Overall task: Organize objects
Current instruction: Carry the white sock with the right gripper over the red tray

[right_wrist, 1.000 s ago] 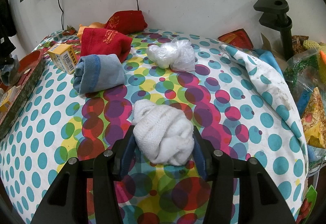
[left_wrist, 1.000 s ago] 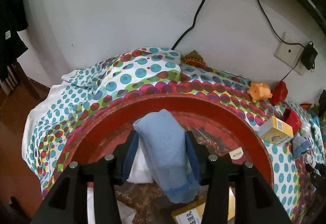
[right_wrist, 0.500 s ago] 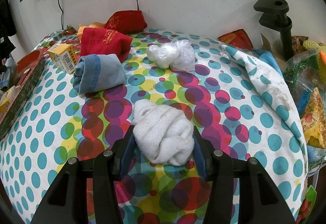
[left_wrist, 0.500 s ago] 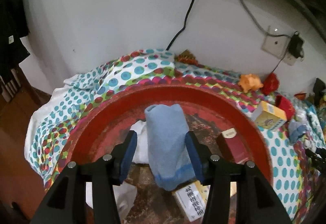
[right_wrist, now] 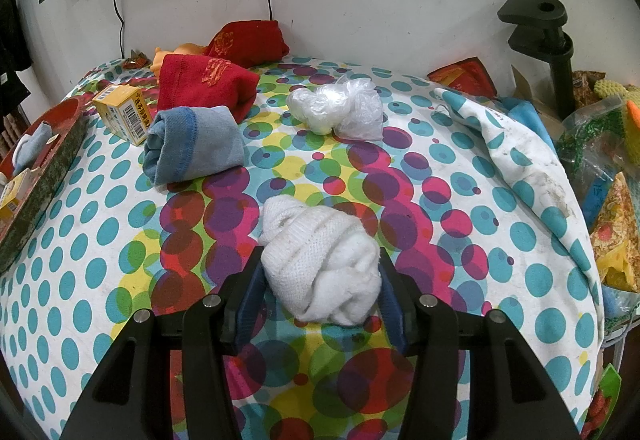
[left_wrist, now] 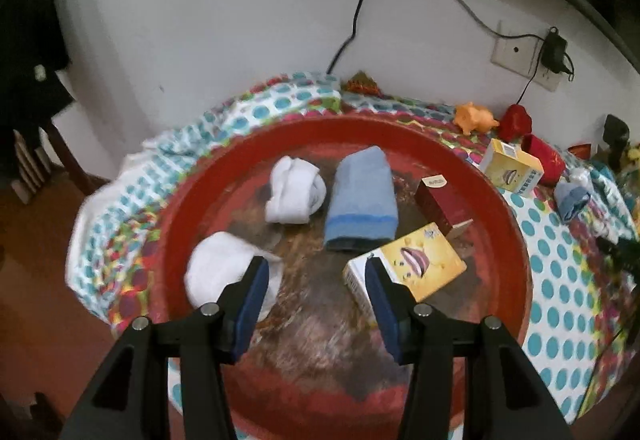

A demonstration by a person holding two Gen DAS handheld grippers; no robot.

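Observation:
In the left wrist view my left gripper point(left_wrist: 316, 276) is open and empty above the round red tray point(left_wrist: 508, 224). In the tray lie a rolled blue sock point(left_wrist: 362, 204), two white sock balls point(left_wrist: 294, 188) point(left_wrist: 222, 278), a yellow box point(left_wrist: 412, 268) and a dark red box point(left_wrist: 442, 206). In the right wrist view my right gripper point(right_wrist: 320, 280) is shut on a white sock ball point(right_wrist: 320, 260) resting on the dotted cloth point(right_wrist: 100, 240).
On the cloth lie a blue sock roll point(right_wrist: 192, 150), red socks point(right_wrist: 204, 82) point(right_wrist: 248, 42), a small yellow box point(right_wrist: 124, 112) and a clear plastic bag point(right_wrist: 336, 108). The tray's edge point(right_wrist: 40, 176) is at the left. Snack bags point(right_wrist: 612, 232) and a black clamp point(right_wrist: 540, 36) stand at the right.
My left gripper opened, let go of the blue sock in the tray and pulled back and up. My right gripper has not moved.

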